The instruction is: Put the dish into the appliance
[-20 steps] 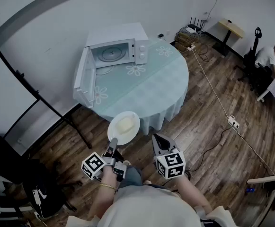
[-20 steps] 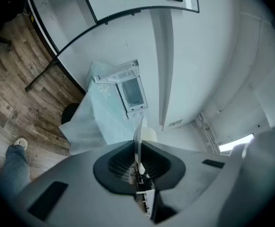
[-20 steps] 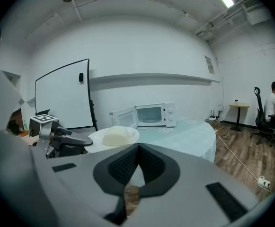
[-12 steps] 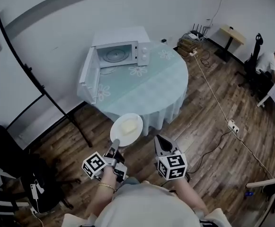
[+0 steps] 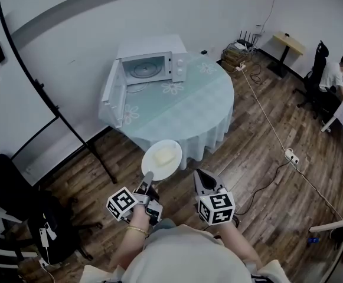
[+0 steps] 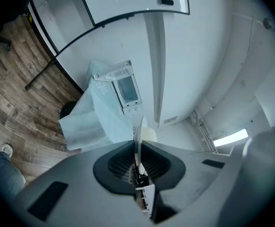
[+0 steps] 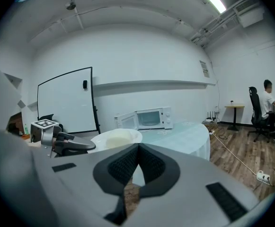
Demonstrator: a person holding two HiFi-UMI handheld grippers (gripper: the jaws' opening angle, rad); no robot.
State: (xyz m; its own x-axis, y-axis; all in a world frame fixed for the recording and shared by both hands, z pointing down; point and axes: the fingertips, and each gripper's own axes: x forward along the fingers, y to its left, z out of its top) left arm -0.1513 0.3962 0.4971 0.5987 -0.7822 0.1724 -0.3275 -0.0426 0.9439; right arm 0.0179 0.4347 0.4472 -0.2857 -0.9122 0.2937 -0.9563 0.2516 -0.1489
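Observation:
A white dish [image 5: 162, 159] with pale yellow food on it hangs in the air just before the round table's near edge; it also shows in the right gripper view as a dish [image 7: 116, 139]. My left gripper [image 5: 149, 179] is shut on the dish's near rim, seen edge-on between the pads in the left gripper view [image 6: 139, 145]. The white microwave [image 5: 150, 65] stands at the table's far side with its door [image 5: 113, 95] swung wide open to the left and its glass turntable visible. My right gripper [image 5: 202, 178] is shut and empty, to the right of the dish.
The round table [image 5: 183, 108] wears a pale green flowered cloth. A whiteboard stand's black leg [image 5: 71, 131] crosses the floor at left. A cable and power strip [image 5: 290, 155] lie on the wooden floor at right. A person [image 5: 332, 75] sits at a desk far right.
Both grippers and the dish have moved slightly forward and right, toward the table. The view has shifted a little with the head.

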